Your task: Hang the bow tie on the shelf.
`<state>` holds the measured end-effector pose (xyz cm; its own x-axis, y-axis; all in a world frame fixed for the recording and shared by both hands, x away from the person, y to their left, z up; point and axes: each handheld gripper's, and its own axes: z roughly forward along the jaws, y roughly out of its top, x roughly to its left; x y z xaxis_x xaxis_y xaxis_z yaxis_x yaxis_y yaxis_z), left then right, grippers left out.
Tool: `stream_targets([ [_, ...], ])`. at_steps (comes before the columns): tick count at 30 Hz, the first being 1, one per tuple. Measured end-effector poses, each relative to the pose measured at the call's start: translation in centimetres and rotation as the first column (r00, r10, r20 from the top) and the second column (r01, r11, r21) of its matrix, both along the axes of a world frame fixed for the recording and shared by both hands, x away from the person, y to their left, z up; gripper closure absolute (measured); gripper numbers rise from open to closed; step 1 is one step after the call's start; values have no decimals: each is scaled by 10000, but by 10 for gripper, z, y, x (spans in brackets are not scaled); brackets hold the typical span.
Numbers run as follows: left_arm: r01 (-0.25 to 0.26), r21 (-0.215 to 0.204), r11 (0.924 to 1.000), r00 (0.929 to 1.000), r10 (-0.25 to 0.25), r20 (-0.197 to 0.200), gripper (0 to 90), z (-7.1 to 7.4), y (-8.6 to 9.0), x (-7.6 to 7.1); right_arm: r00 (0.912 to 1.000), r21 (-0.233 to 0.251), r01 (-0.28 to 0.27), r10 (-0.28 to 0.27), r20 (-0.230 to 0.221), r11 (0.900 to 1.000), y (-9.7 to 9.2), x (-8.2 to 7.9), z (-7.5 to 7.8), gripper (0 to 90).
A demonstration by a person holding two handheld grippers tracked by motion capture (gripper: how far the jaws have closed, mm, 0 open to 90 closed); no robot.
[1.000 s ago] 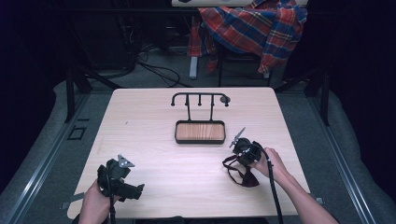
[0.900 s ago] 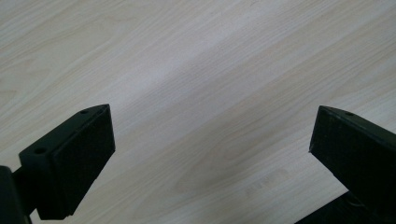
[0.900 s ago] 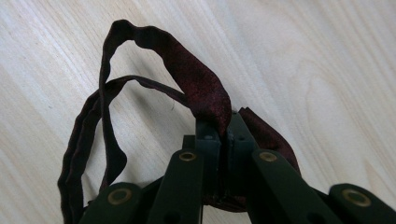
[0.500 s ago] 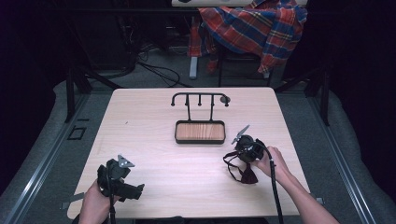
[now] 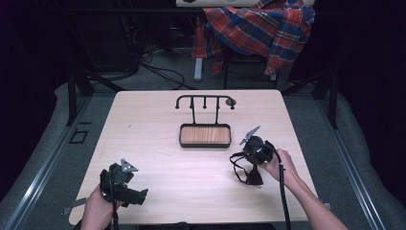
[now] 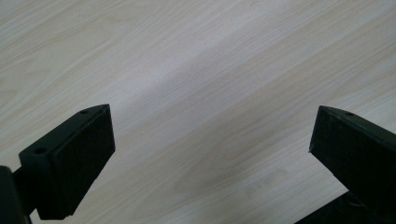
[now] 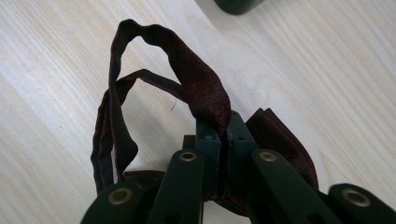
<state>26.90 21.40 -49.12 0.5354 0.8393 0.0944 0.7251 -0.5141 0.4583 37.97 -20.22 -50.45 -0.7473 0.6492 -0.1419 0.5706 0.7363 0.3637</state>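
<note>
Pale wooden bench [image 5: 158, 124], seen from above. Near its middle, a black stand with a wood-floored tray [image 5: 205, 135] and a hooked rail [image 5: 205, 98] above.

Right tool [image 5: 251, 152] on the bench's right side, just right of the tray's near corner, gripped by the right hand [image 5: 276, 163]. Jaws pinched tight on a dark red bow tie [image 7: 205, 100]: in the right gripper view, the strap clamped between the two black jaws, looping up and away over the wood, the bow's wider fabric lying beneath the jaws against the bench. From above, strap loops trailing left of the tool, the bow [image 5: 254, 176] lying on the bench just in front of the hand.

Left tool [image 5: 125, 184] at the near left corner, held by the left hand [image 5: 97, 211], well apart from the stand. Jaws spread wide, nothing but bare wood grain between them in the left gripper view.

Beyond the bench, a plaid shirt [image 5: 261, 28] draped over a chair, cables on the grey floor [image 5: 158, 76].
</note>
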Motion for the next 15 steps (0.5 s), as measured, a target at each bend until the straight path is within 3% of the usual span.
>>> stream_targets([
  [15,1,19,10000,10000,-1,-17,1,0,0,0,9981,355,311,-330,530,9989,-3,1,11,875],
])
